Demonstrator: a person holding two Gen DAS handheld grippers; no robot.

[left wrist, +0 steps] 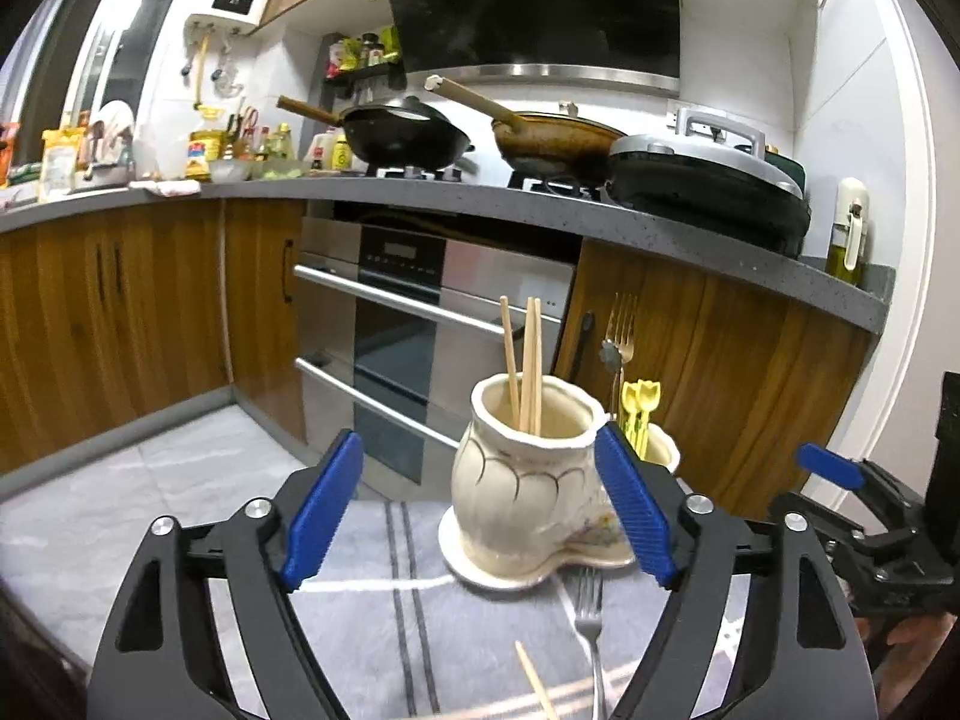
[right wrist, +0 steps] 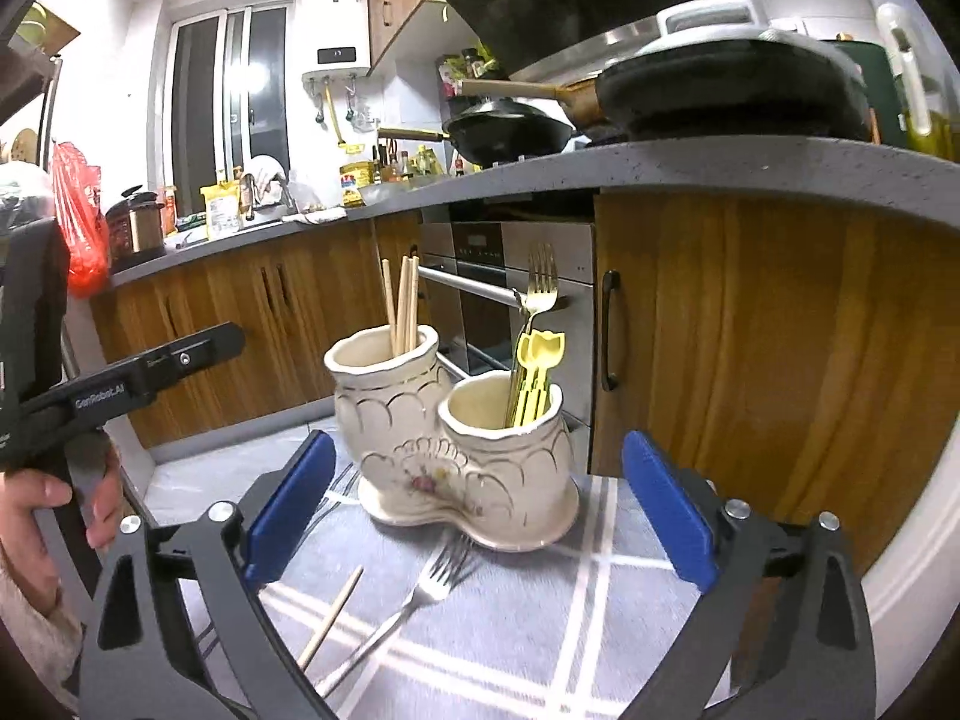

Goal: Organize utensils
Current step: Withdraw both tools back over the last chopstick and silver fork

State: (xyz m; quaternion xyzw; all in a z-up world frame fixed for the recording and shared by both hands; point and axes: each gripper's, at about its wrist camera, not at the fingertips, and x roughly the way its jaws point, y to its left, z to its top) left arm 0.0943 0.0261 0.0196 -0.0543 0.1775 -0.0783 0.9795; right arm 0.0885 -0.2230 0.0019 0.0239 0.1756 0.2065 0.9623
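A cream ceramic double-pot utensil holder (left wrist: 516, 498) (right wrist: 456, 456) stands on a grey striped cloth. Its taller pot holds wooden chopsticks (left wrist: 528, 366) (right wrist: 403, 306). Its lower pot holds a gold fork (right wrist: 540, 288) (left wrist: 621, 330) and yellow plastic utensils (right wrist: 537, 372) (left wrist: 639, 408). A silver fork (left wrist: 591, 630) (right wrist: 414, 600) and one loose chopstick (left wrist: 537, 681) (right wrist: 333, 615) lie on the cloth in front of the holder. My left gripper (left wrist: 480, 510) is open and empty, just before the holder. My right gripper (right wrist: 480, 510) is open and empty, above the fork and chopstick.
The cloth (right wrist: 600, 612) covers a small table near wooden cabinets (right wrist: 750, 330) and a steel oven (left wrist: 408, 312). The grey counter (left wrist: 480, 192) above carries woks, a lidded pan and bottles. The other gripper shows at the right edge of the left wrist view (left wrist: 870, 516).
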